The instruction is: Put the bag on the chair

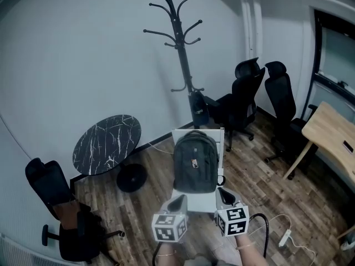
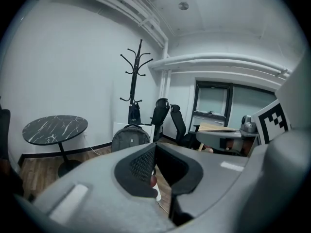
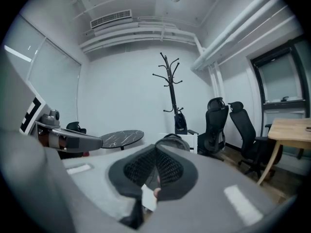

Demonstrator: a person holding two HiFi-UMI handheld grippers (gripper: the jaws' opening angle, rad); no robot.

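1. bag (image 1: pixel 194 160): a dark backpack standing upright on the seat of the white chair (image 1: pixel 178 134). its back leans on the backrest and its top handle is level with the backrest's upper edge.
2. white chair: stands on the wooden floor (image 1: pixel 249 176), with its seat front facing the person.
3. left gripper (image 1: pixel 177 203): held just in front of the seat's front edge, left of centre. its pads (image 2: pixel 141 164) are pressed together with nothing between them. it does not touch the bag.
4. right gripper (image 1: pixel 224 195): held near the seat's front right corner. its pads (image 3: pixel 170 169) are likewise closed together and empty, clear of the bag.
5. coat stand (image 1: pixel 180 43): stands behind the chair, against the wall. a small dark pouch (image 1: pixel 198 108) hangs low on its pole.
6. round marble table (image 1: pixel 107 144): on the floor, left of the chair and apart from it.
7. black office chairs (image 1: pixel 244 96): two, side by side, right of the coat stand.
8. wooden desk (image 1: pixel 333 134): at the right edge of the head view.
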